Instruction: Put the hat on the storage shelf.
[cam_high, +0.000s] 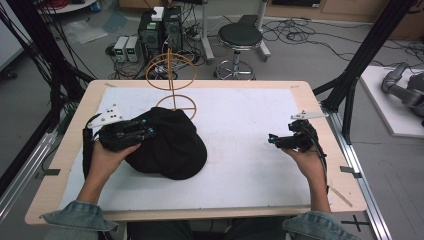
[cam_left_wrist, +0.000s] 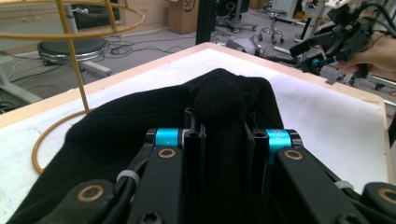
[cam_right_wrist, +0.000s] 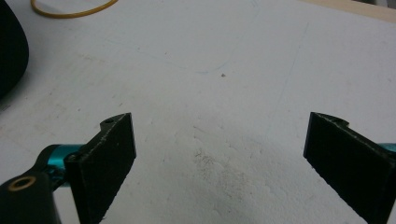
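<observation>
The jaws of the left gripper (cam_left_wrist: 223, 135) are drawn in tight on a bunched fold of the black cap (cam_left_wrist: 140, 121), the cloth squeezed into a narrow ridge between them and bulging into a rounded knob just past their tips. Around that pinch the rest of the cap spreads out to either side of the jaws and seems to lie slack on the white mat (cam_high: 250, 115), so by my reading the grasp is made but the lift has hardly begun, if at all. Just beyond the jaws and off to their left stands the yellow wire stand (cam_left_wrist: 70, 56), its base ring lying on the mat with the cap's far edge touching or overlapping it, and its upper hoop rising above; I judge this to be where the cap is meant to go, and that placing is wholly left to do. The jaws of the right gripper (cam_right_wrist: 219, 158) stand wide apart with nothing between them, hovering low over bare mat, well away from the cap, whose dark edge shows far off to their left. In the high view this right gripper (cam_high: 285, 141) is held near the mat's right side, idle, while the left gripper (cam_high: 135, 131) sits over the cap's near-left part. What remains, as I judge it, is raising the cap clear and setting it on the hoop.
</observation>
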